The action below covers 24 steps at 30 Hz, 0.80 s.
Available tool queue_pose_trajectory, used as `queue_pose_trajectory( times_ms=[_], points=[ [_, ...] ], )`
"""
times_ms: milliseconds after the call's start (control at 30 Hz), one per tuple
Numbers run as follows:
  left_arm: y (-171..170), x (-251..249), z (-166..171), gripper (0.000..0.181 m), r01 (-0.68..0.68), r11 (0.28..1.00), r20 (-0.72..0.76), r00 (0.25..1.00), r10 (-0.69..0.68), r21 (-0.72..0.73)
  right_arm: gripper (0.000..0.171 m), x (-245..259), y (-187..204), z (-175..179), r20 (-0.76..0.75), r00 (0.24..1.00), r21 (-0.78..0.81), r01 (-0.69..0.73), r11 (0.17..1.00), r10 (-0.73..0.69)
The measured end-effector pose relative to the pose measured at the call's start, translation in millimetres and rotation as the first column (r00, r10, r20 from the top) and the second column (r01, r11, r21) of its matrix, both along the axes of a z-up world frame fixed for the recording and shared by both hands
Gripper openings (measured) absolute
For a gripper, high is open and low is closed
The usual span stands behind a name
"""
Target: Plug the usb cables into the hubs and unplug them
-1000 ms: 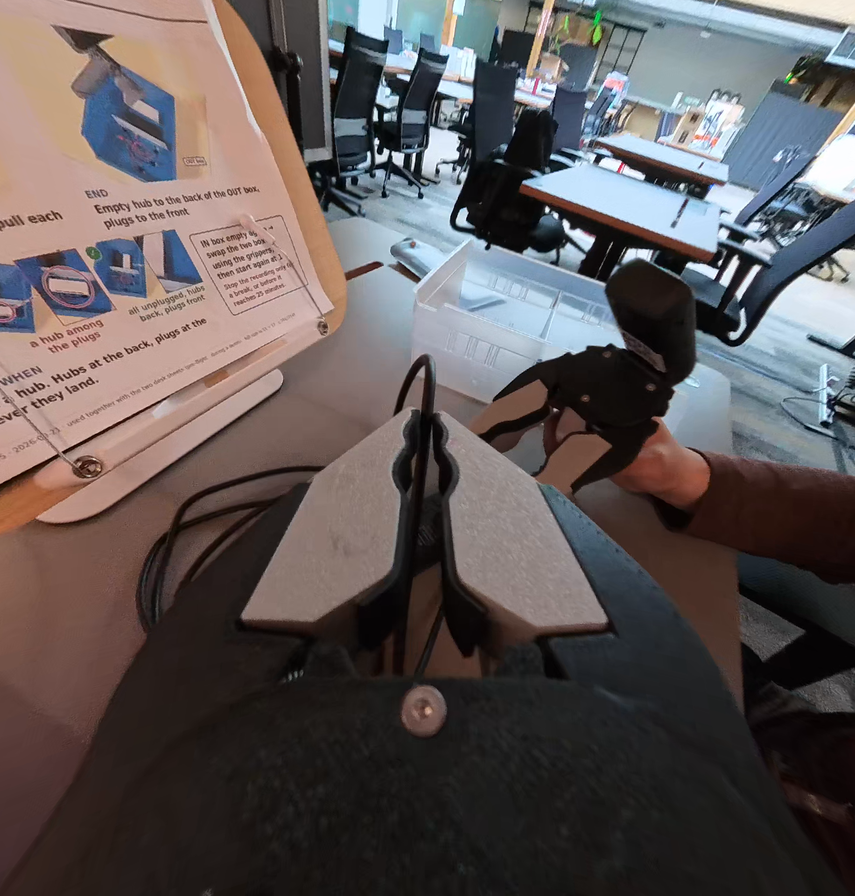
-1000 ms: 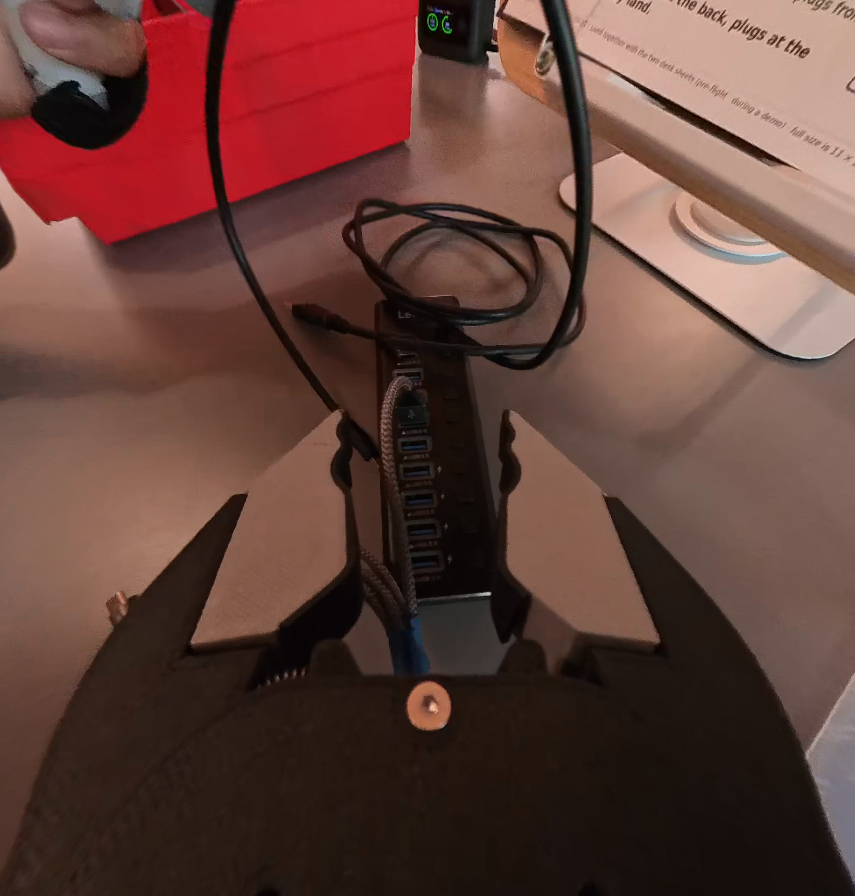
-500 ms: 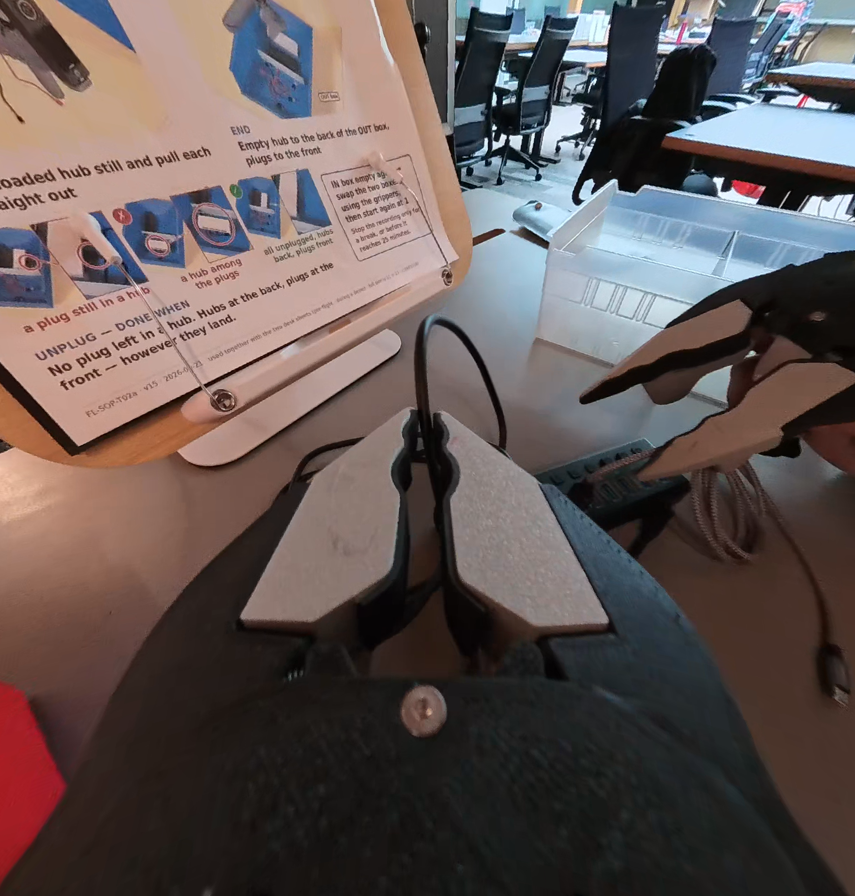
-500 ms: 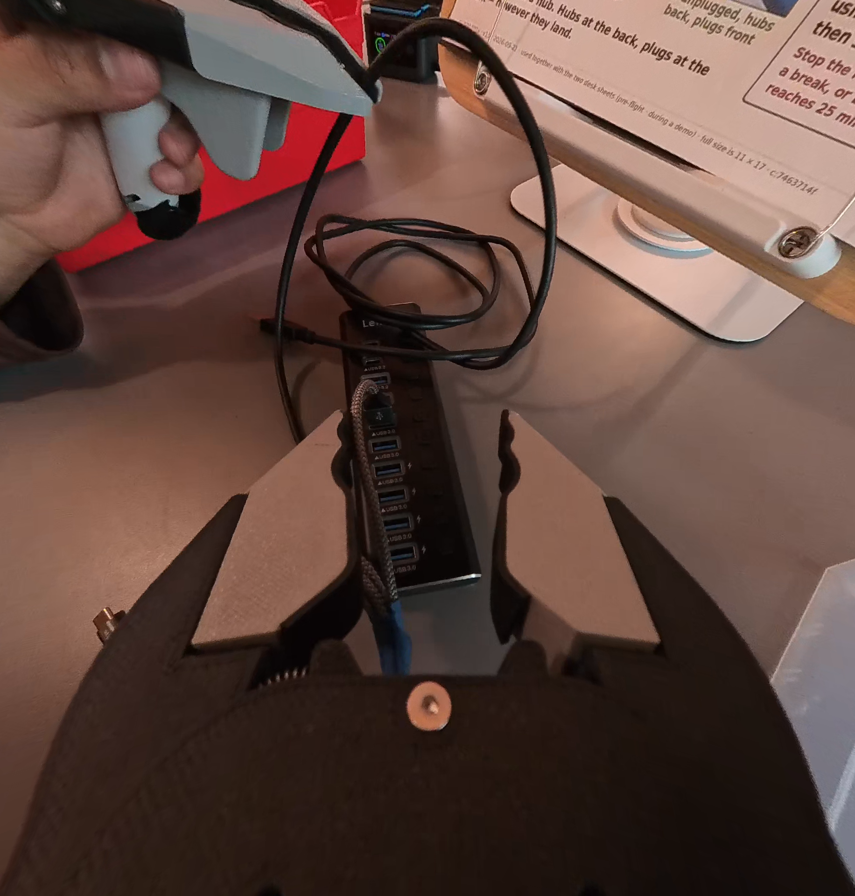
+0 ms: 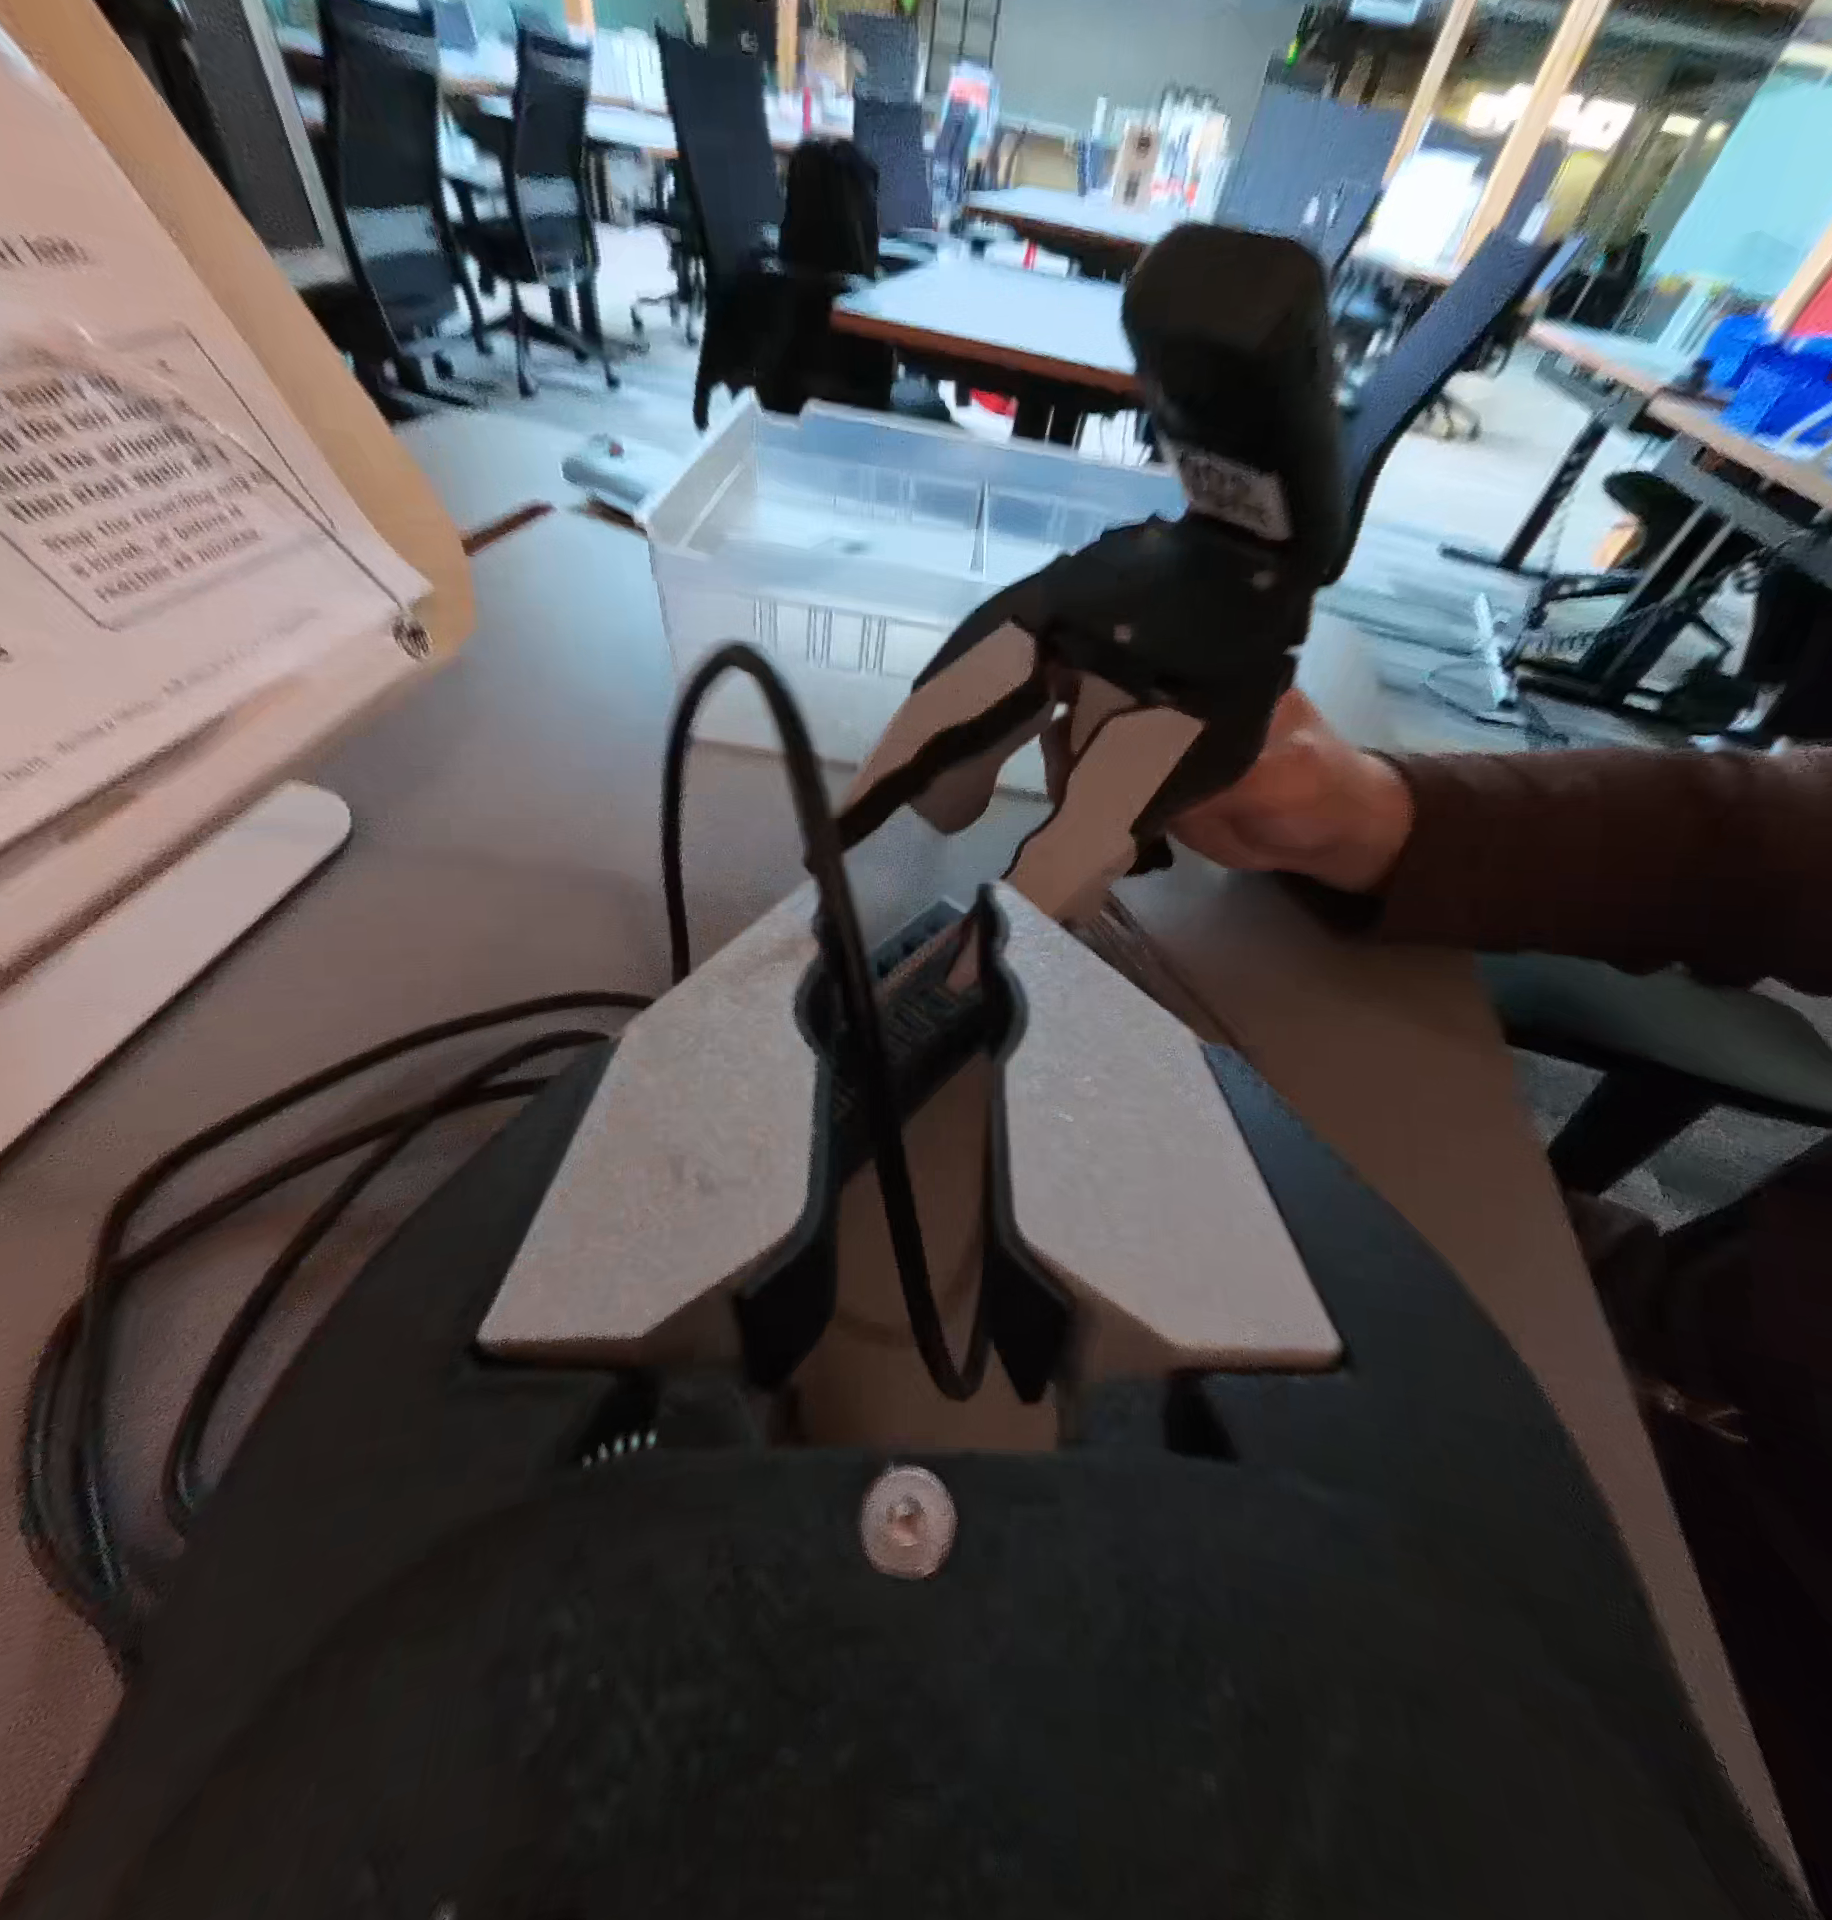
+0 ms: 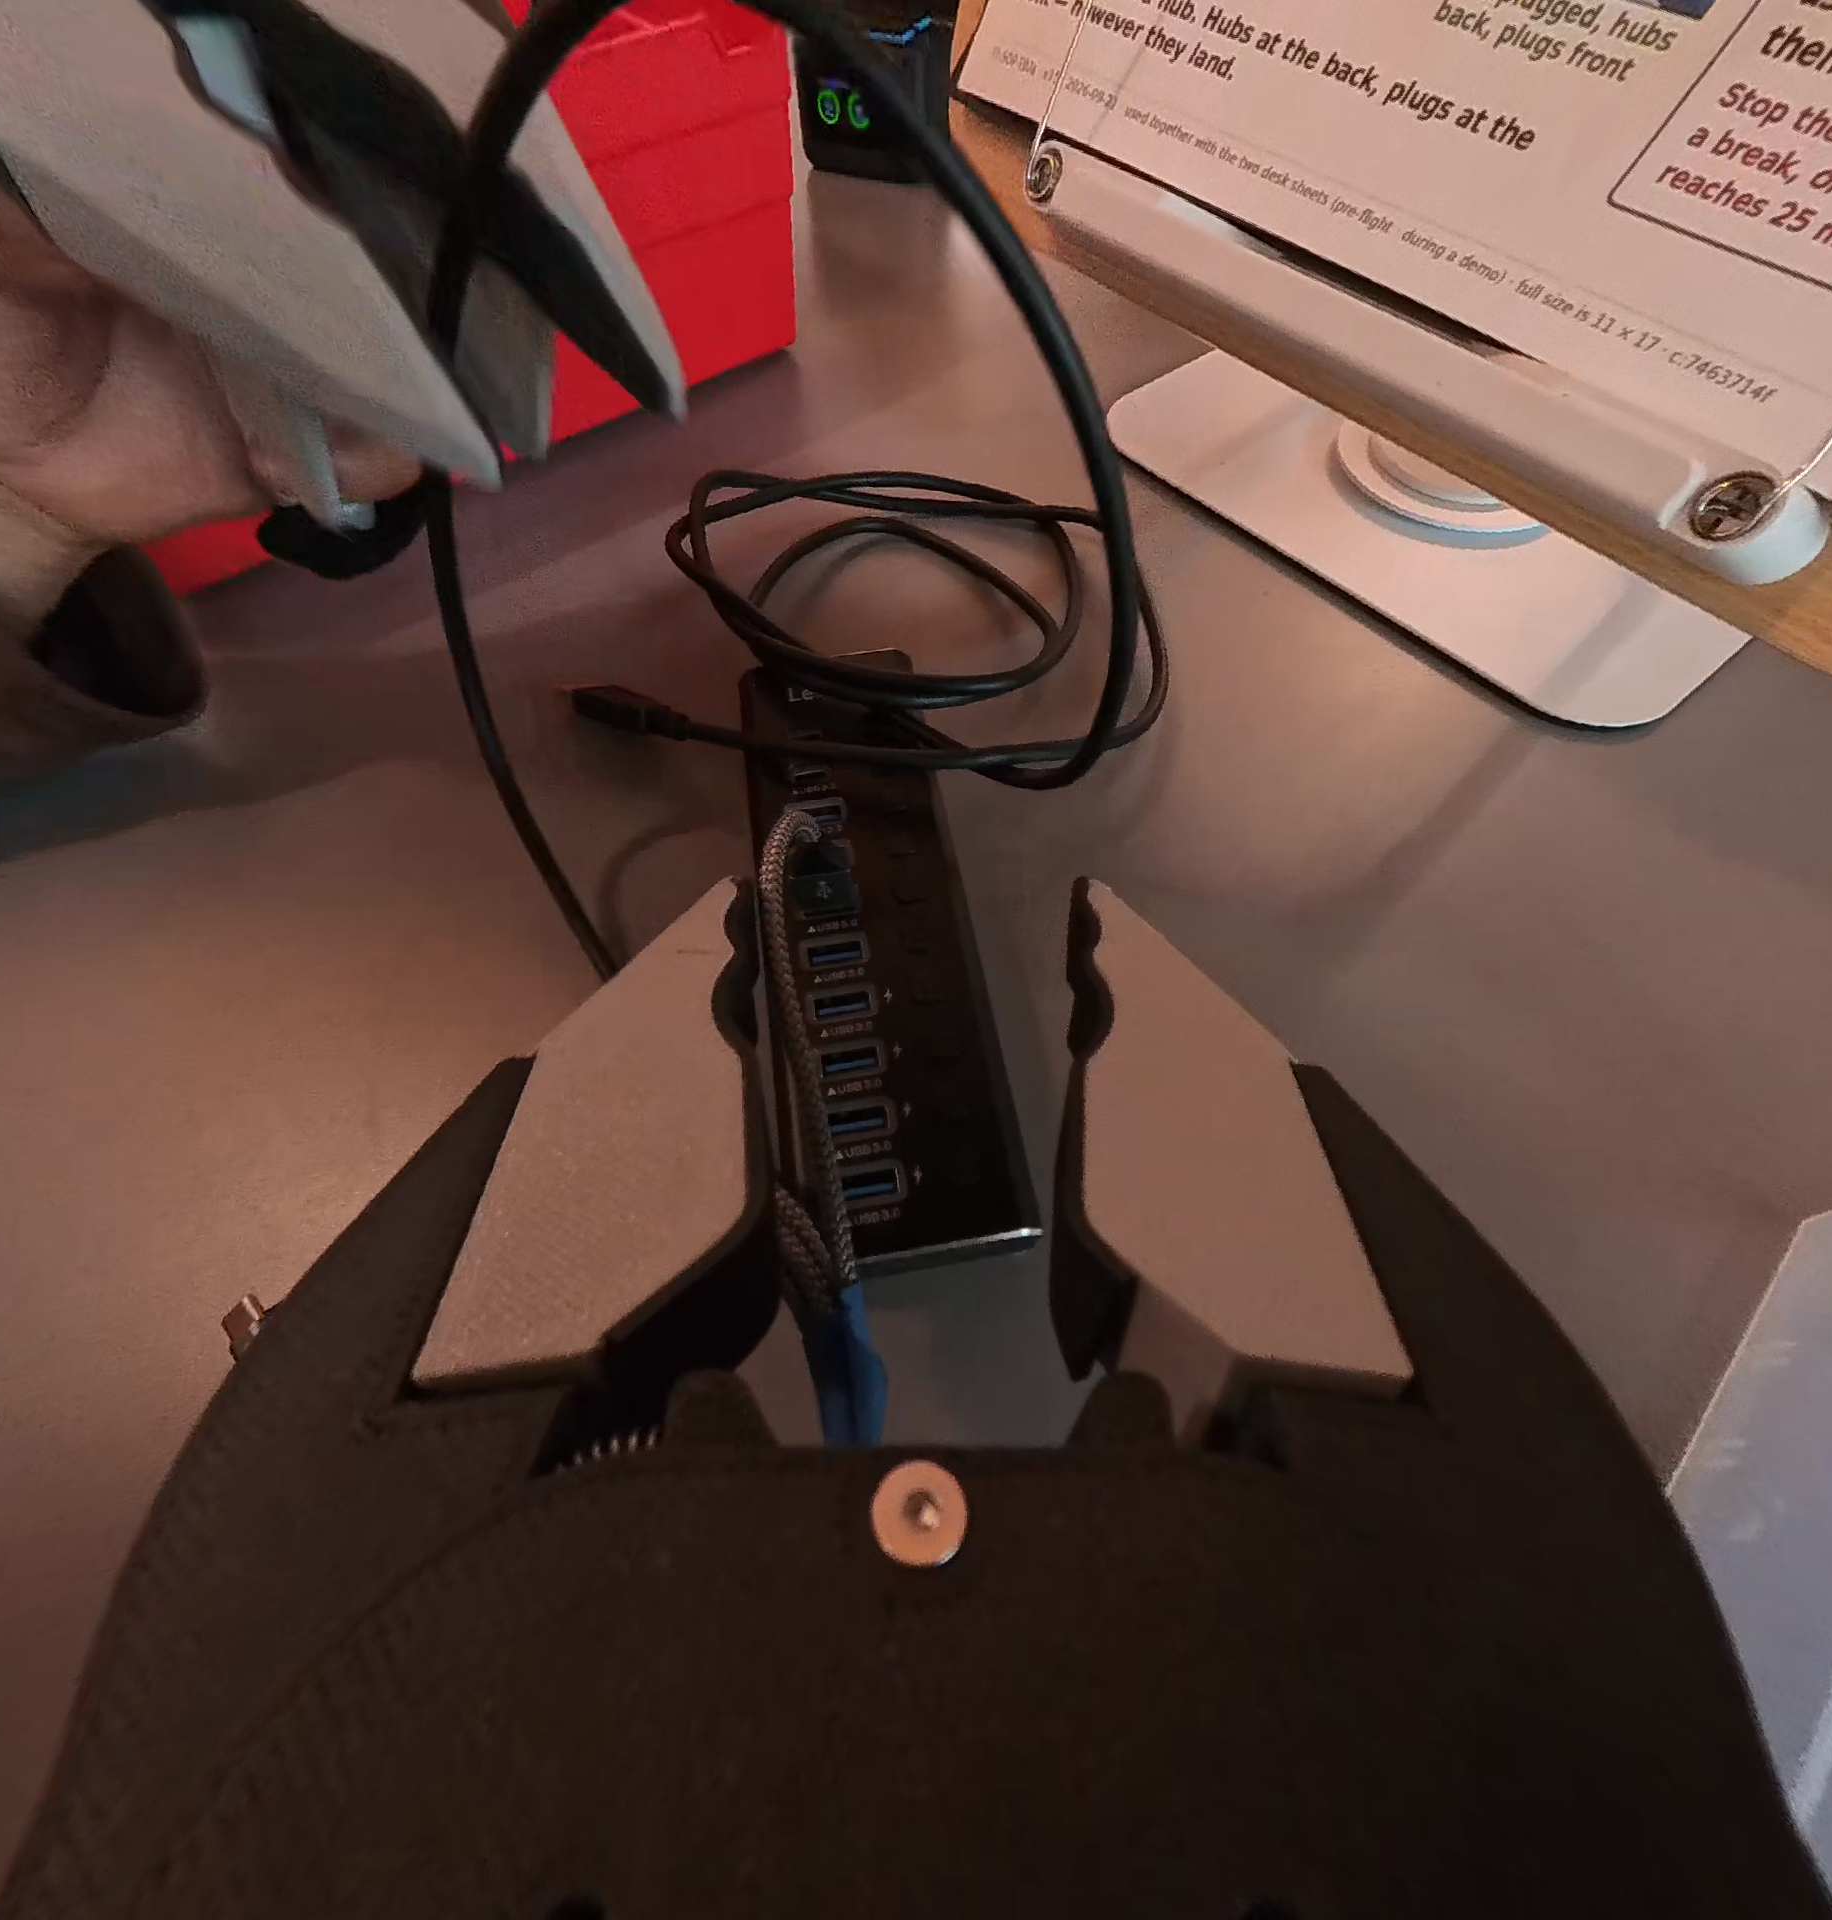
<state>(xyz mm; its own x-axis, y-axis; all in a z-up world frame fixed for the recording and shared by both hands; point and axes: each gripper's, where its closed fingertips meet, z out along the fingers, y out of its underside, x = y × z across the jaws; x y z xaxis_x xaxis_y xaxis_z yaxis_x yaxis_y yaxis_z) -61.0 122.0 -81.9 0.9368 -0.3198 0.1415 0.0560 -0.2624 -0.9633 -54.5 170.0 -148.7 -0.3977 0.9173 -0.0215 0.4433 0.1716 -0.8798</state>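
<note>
A black multi-port USB hub (image 6: 943, 1039) lies on the grey table. A grey braided cable (image 6: 787, 987) is plugged into one of its far ports. My right gripper (image 6: 907, 894) is open, its fingers on either side of the hub's near end. A thin black cable (image 6: 1088, 416) arcs up from a coil behind the hub and runs through my left gripper (image 5: 901, 914). The left jaws stand slightly apart and the cable (image 5: 746, 675) hangs loose between them. The left gripper (image 6: 569, 436) hovers above and left of the hub. The black cable's free plug (image 6: 621, 712) lies left of the hub.
An instruction board on a white stand (image 6: 1411, 312) is at the back right. A red box (image 6: 683, 208) and a small black device with green lights (image 6: 850, 114) are at the back left. A clear plastic bin (image 5: 787, 561) stands behind the right gripper (image 5: 943, 842). My right fingertips sit around 9 cm from my left ones. To reach the black multi-port USB hub (image 6: 943, 1039) in a straight line is about 5 cm for my right fingers, about 12 cm for my left.
My left gripper was shut on the black cable and its jaws have now parted. It has swung in closer over the hub. The right gripper stays open around the hub.
</note>
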Motion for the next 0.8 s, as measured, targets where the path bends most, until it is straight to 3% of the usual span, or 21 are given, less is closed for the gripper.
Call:
queue_pose_trajectory(
  times_ms=[200,367,467,800],
  points=[
    [8,-18,-27,0.042,-0.114,0.987,-0.085,0.991,0.105,-0.113,0.056,0,1,0,-0.001,1.000,0.001,0.004,1.000,-0.004],
    [-4,-58,-19,0.034,-0.320,0.943,-0.181,0.937,0.300,-0.090,0.057,0,3,2,-0.007,1.000,-0.002,0.011,1.000,-0.011],
    [-9,-74,-17,0.031,-0.399,0.914,-0.167,0.908,0.383,-0.076,0.056,0,3,2,-0.007,1.000,-0.001,0.011,1.000,-0.011],
    [-19,-105,-41,0.028,-0.513,0.834,-0.090,0.858,0.506,-0.202,0.057,-1,4,1,-0.004,1.000,-0.004,0.015,1.000,-0.015]
  ],
)
